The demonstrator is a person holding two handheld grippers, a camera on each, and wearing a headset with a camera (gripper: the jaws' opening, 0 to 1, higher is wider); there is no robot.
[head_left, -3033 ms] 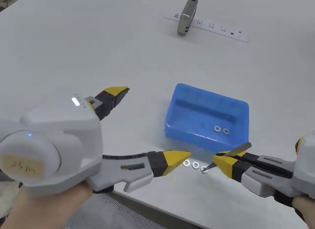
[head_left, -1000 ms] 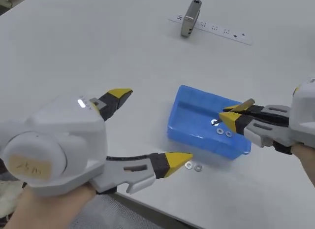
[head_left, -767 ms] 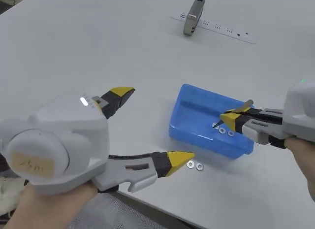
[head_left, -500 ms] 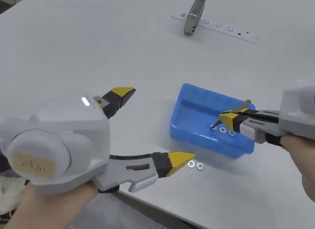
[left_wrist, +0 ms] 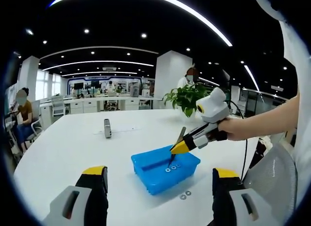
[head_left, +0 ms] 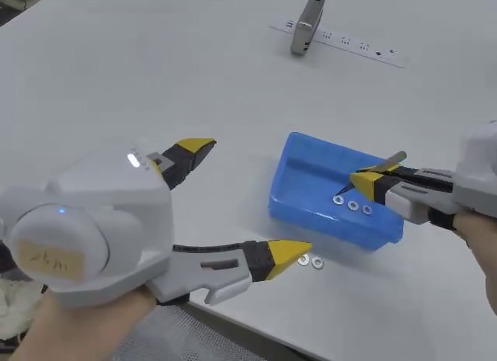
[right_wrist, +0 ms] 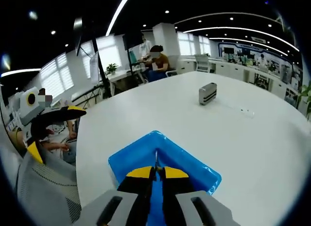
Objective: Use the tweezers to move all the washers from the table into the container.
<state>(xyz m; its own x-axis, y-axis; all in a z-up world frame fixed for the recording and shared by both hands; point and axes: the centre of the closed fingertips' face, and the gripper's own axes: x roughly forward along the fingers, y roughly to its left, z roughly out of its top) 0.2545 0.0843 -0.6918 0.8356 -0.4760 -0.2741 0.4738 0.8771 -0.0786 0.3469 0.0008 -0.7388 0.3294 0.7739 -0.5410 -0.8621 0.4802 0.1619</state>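
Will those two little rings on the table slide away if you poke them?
Probably: the washers lie flat on the smooth table, so a nudge may skid them. They look tiny and thin, likely light. Tipped on edge, one might roll.

**A:** Head view is nice and bright, really even light. The white tabletop (head_left: 155, 66) hardly takes a shadow, just a soft one along the container (head_left: 334, 175).

**B:** Yep. Both gripper views bend hard toward the edges though, and the ceiling lights (left_wrist: 144, 35) glare as strips and dots.
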